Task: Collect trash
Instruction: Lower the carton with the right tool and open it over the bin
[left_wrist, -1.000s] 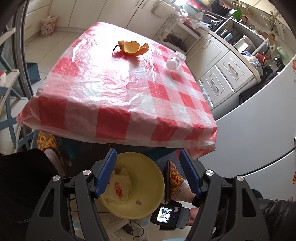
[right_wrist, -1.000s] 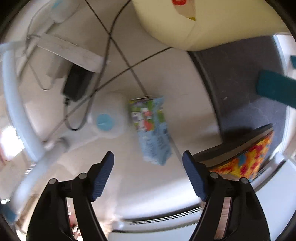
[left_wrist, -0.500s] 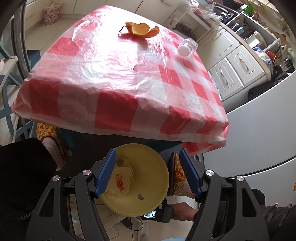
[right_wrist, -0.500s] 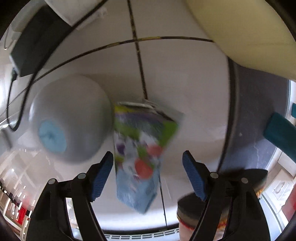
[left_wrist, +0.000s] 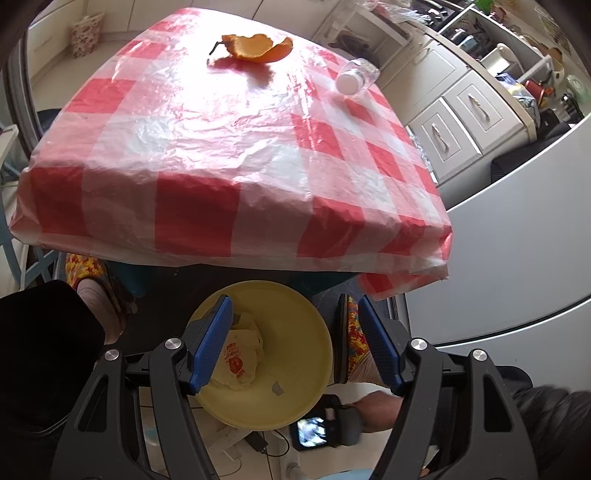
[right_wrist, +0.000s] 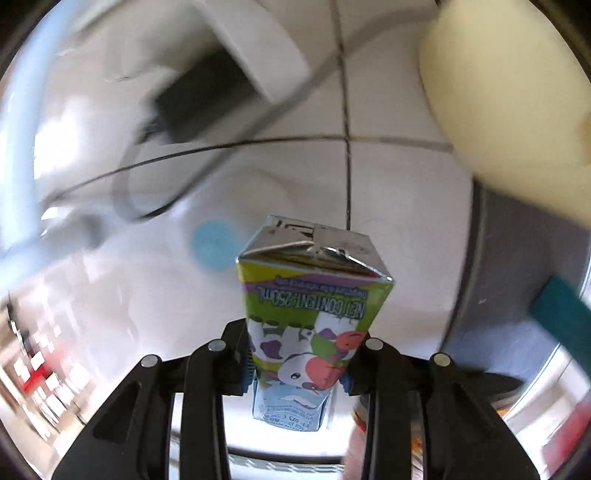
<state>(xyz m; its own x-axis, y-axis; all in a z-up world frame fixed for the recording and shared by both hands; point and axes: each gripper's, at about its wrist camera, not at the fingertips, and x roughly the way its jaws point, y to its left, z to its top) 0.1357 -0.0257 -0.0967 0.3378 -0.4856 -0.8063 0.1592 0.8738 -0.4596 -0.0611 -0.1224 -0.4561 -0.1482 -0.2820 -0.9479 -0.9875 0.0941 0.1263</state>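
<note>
Seen from the left wrist: a table (left_wrist: 229, 236) draped in a red-and-white checked plastic cloth, filling most of the view. White kitchen cupboards (left_wrist: 458, 118) to the right of it, cluttered shelves beyond. Below the table's near edge, a round yellow bin (left_wrist: 299, 354) on the floor, with crumpled wrappers (left_wrist: 238, 360) printed in red lying inside at its left. On the far part of the tabletop, a piece of orange peel (left_wrist: 258, 48); to its right, near the table's right edge, a clear plastic bottle (left_wrist: 354, 77) on its side, white cap facing the camera. Left gripper (left_wrist: 293, 343) held above the bin, blue pads wide apart, nothing between them. At the bottom of that view, a hand (left_wrist: 376, 410) with the other gripper's small screen. Seen from the right wrist: pale floor tiles (right_wrist: 391, 103) with dark cables, all blurred, and the yellow bin's outer wall at upper right. Right gripper (right_wrist: 295, 373), jaws just drawn in, clamped on both sides of a small drink carton (right_wrist: 310, 314) with cartoon cows and fruit, folded silver end pointing away toward the floor.
</note>
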